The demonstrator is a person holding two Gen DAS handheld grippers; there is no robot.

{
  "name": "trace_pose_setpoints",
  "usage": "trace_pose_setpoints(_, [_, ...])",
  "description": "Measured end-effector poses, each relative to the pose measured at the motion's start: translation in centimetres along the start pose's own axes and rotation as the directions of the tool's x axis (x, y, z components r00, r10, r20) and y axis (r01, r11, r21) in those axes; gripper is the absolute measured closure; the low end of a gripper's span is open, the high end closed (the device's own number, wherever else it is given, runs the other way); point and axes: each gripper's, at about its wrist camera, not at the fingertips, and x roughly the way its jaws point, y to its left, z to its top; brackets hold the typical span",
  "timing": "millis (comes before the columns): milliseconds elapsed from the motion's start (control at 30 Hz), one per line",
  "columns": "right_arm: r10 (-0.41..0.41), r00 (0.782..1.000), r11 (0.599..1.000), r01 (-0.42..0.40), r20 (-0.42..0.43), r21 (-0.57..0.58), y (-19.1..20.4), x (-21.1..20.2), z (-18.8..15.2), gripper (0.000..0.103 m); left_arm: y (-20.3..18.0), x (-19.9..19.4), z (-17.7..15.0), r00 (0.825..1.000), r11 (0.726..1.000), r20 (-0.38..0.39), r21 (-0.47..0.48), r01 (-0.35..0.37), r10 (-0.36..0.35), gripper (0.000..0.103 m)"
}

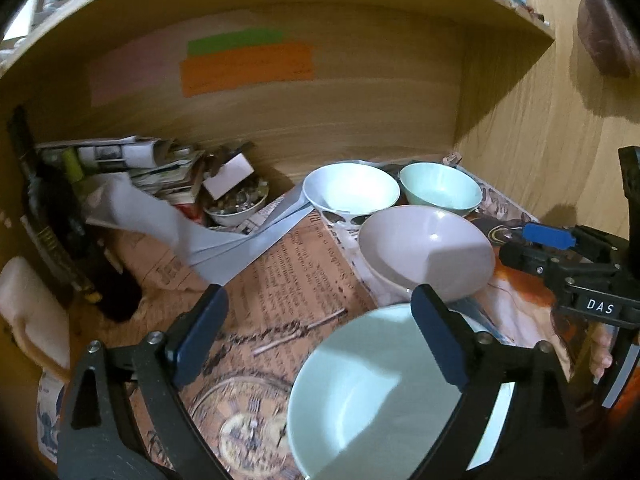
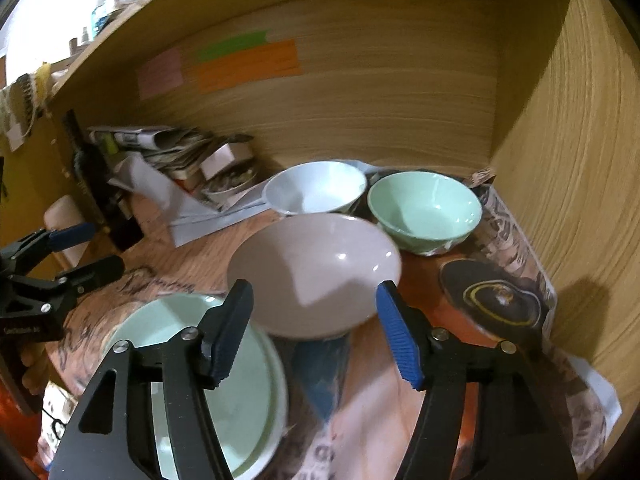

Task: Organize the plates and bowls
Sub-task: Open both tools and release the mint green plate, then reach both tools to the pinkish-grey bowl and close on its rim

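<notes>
You are working inside a wooden shelf (image 1: pixel 360 128) whose floor is lined with printed paper (image 1: pixel 288 276). On its back wall sit an orange note (image 1: pixel 246 68), a green note (image 1: pixel 236 42) and a pink note (image 2: pixel 160 72). A heap of newspapers (image 1: pixel 132 160) fills the far left corner, with a cluttered small bowl (image 1: pixel 236 206) just beside it.

Nearest you on the left lies the pale green plate (image 2: pixel 224 380), resting on a white plate whose rim shows at its edge. Just right of it and farther in stands the grey bowl (image 2: pixel 316 272). Behind that, side by side against the back wall, are the white bowl (image 2: pixel 316 192) on the left and the green bowl (image 2: pixel 426 210) on the right.

Your left gripper (image 1: pixel 320 344) hangs over the green plate with fingers spread wide and nothing between them. Your right gripper (image 2: pixel 316 332) sits in front of the grey bowl, fingers apart, gripping nothing.
</notes>
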Motion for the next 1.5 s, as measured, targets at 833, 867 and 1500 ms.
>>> trace_pose_setpoints(833, [0.022, 0.989, 0.988, 0.000, -0.145, 0.156, -5.7, 8.3, 0.2, 0.044, -1.1, 13.4, 3.1, 0.950, 0.990, -0.282, -0.022, 0.136, -0.137, 0.033])
trace_pose_setpoints(867, [0.042, 0.987, 0.986, -0.015, -0.157, 0.167, -5.9, 8.6, 0.2, 0.047, -1.1, 13.6, 3.1, 0.947, 0.990, -0.290, -0.023, 0.140, -0.141, 0.039])
trace_pose_setpoints(1500, [0.116, 0.976, 0.976, -0.078, -0.184, 0.203, -6.0, 9.4, -0.1, 0.079, -3.6, 15.1, 3.1, 0.914, 0.976, -0.359, 0.034, 0.214, -0.187, 0.080])
